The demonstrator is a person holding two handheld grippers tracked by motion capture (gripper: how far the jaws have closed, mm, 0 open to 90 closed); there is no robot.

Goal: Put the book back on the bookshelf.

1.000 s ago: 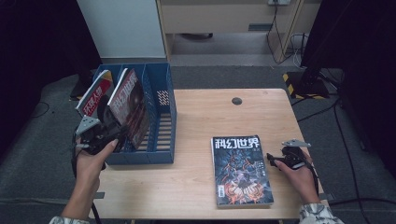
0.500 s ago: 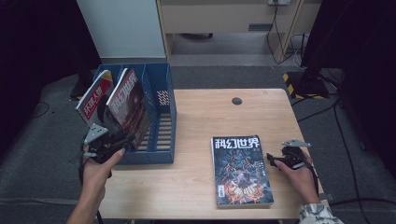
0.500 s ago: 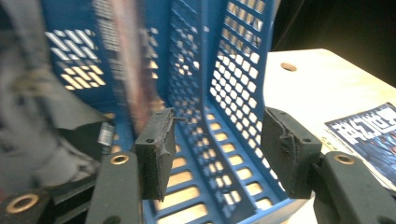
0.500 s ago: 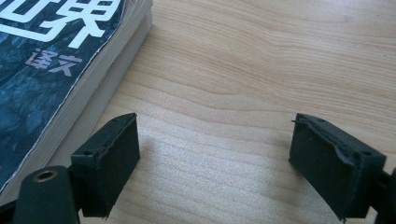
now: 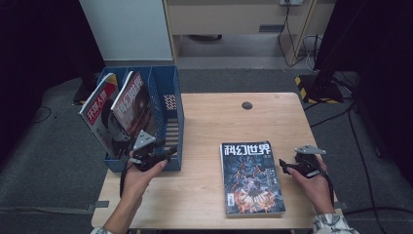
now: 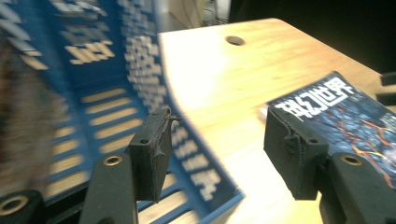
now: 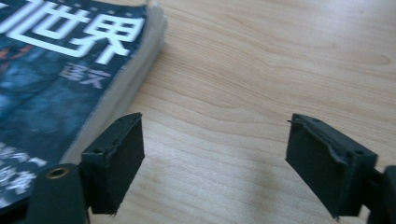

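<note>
A magazine with a dark blue cover [image 5: 251,178] lies flat on the wooden table [image 5: 219,122], right of centre. My right gripper [image 5: 288,167] rests on the table just right of it. Its jaws are open but have just been closing, with only bare wood between them [image 7: 215,135]; the magazine's edge [image 7: 56,70] lies to their left. My left gripper [image 5: 159,155] hangs open at the front right corner of a blue file rack [image 5: 168,102]. The rack's wall [image 6: 107,46] runs between the jaws [image 6: 217,135], untouched. Two magazines [image 5: 100,112] [image 5: 134,105] lean inside the rack.
The rack stands on the table's left edge, partly overhanging it. A round cable hole [image 5: 247,105] sits near the table's far edge. Grey floor surrounds the table, with cabinets behind and cables [image 5: 341,117] at the right.
My left hand has moved right along the rack's front, from its left compartments to its right corner, and sunk a little. The right hand has stayed where it was.
</note>
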